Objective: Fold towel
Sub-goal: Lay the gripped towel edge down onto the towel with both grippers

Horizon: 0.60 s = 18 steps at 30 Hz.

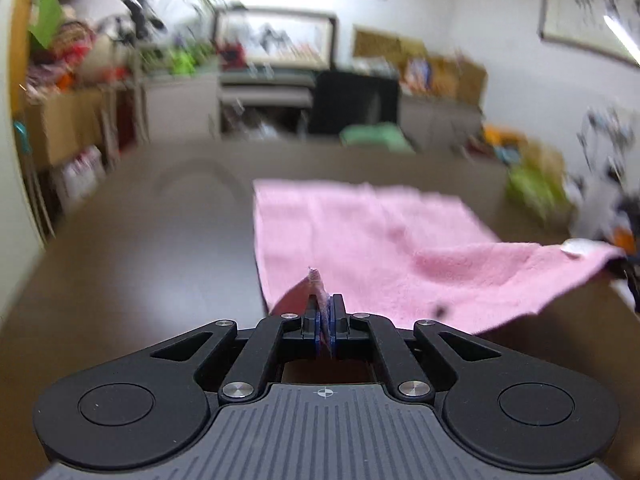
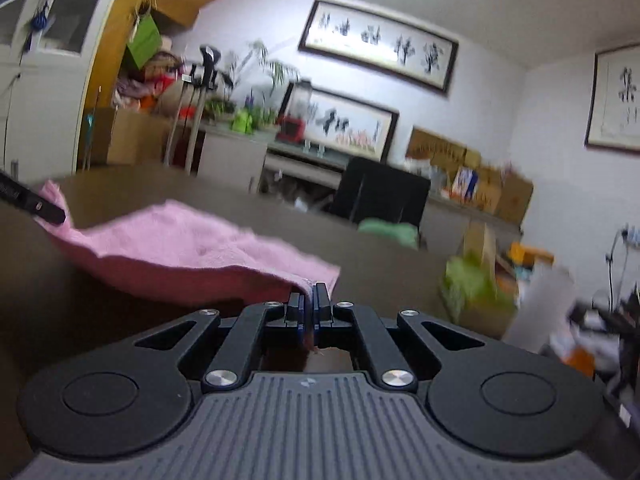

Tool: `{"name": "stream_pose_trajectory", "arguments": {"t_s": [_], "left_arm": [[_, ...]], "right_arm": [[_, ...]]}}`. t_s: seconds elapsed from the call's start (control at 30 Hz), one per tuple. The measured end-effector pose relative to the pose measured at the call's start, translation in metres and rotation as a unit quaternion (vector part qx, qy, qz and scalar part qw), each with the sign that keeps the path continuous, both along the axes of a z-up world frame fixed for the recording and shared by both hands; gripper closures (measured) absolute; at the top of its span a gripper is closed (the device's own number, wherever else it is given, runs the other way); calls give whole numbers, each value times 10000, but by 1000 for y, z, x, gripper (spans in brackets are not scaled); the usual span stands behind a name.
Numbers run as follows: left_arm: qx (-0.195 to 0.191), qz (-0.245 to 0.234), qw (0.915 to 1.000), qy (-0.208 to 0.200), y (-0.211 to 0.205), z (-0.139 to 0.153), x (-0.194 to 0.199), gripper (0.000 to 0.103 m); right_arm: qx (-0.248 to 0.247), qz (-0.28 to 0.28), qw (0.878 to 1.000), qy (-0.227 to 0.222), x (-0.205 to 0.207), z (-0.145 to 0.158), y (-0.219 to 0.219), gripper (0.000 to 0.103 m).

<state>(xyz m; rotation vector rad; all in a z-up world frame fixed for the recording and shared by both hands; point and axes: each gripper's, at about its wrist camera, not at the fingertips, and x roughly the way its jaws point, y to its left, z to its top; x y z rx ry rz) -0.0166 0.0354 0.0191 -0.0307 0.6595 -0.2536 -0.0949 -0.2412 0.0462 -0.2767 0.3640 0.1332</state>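
Observation:
A pink towel (image 1: 360,240) lies partly on the dark brown table (image 1: 140,260), its near edge lifted off the surface. My left gripper (image 1: 325,312) is shut on the towel's near left corner. My right gripper (image 2: 308,308) is shut on the towel's (image 2: 180,248) near right corner. The right gripper also shows at the right edge of the left wrist view (image 1: 628,268), holding the raised corner with its white label. The left gripper shows at the left edge of the right wrist view (image 2: 36,204). The far half of the towel rests flat on the table.
A folded green cloth (image 1: 376,136) lies at the table's far edge, before a black chair (image 1: 356,100). A green bag (image 2: 472,280) and cardboard boxes (image 2: 492,192) stand to the right. Cabinets and clutter line the back wall.

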Motion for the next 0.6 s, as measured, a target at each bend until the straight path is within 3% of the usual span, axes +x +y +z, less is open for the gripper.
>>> {"name": "stream_pose_trajectory", "arguments": {"t_s": [0.13,0.3,0.5,0.6], "left_arm": [[37,-20,10000,-37,4,-6,-22,97],[-32,-131,9999,-30,11,-5,-31,96],[208,-123,9997,-49,10,-12,-36,96],[162,-147,9998,-12,15,-11,-36,94]], "right_arm": [[-44,48,9994,337,-28,-13,3,96],[303,114,9983,482,-41,-17,-4,96],[132,323,9974,632,-42,-24,-7,94],[-10,360,9964,774,-43,-27,-11,88]]}}
